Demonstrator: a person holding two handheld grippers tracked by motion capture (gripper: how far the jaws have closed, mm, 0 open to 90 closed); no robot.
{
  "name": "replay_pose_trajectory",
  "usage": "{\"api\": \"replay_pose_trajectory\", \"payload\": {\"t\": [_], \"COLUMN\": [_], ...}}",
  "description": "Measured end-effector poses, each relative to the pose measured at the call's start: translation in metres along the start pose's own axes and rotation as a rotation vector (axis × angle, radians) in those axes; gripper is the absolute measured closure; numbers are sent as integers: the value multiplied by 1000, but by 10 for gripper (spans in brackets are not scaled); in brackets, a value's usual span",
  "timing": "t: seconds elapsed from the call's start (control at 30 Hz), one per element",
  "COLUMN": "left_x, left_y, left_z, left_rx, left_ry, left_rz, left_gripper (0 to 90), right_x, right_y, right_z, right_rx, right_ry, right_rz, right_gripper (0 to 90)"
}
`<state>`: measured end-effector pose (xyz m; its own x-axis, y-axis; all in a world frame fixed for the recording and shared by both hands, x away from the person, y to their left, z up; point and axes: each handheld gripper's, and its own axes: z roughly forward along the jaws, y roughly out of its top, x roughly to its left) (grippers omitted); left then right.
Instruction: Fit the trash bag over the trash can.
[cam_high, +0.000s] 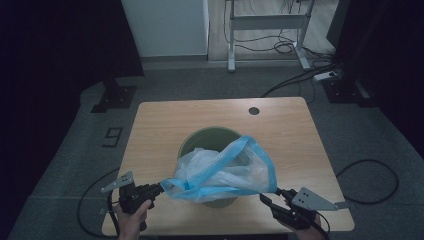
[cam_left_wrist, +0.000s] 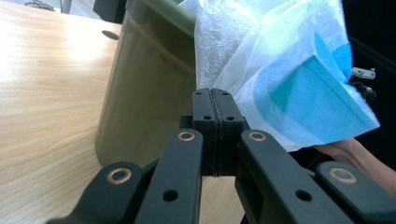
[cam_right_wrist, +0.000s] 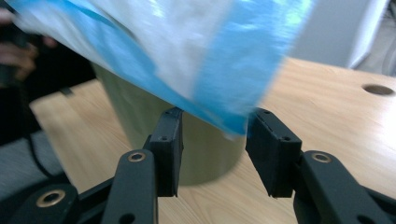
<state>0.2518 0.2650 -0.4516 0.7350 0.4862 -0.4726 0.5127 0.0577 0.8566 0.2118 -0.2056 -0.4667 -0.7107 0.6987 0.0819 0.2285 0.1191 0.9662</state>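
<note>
Green bin (cam_high: 207, 145) near the middle of the table (cam_high: 150, 130), translucent bag with blue rim (cam_high: 225, 170) half seated in its mouth and stretched toward the near edge. Left hand-held gripper (cam_high: 159, 189) clamped on the bag's left corner, jaws pressed flat together in the left gripper view. Right hand-held gripper (cam_right_wrist: 212, 149) parted wide, blue hem (cam_right_wrist: 243, 70) hanging just above the gap, not pinched.

Likely trouble: hem slipping past the open right jaws before closing, leaving the bag held at one corner only; then a one-sided pull dragging the liner out, or tipping the light bin toward the left. Thin film tearing under the tight clamp also possible.

Hard to make out: bin's interior and any contents, hidden by bag folds; actual film between the left jaws; blurred hem edge in the right gripper view.
</note>
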Motion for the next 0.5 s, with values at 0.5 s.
{"api": "replay_pose_trajectory", "payload": {"t": [0.5], "left_x": [-6], "left_y": [3], "left_z": [-8], "left_rx": [-29], "left_ry": [-14], "left_rz": [22], "left_gripper": [890], "right_x": [3], "right_y": [28], "right_z": [-18], "right_rx": [-139], "right_ry": [76], "right_rz": [50], "right_gripper": [493]}}
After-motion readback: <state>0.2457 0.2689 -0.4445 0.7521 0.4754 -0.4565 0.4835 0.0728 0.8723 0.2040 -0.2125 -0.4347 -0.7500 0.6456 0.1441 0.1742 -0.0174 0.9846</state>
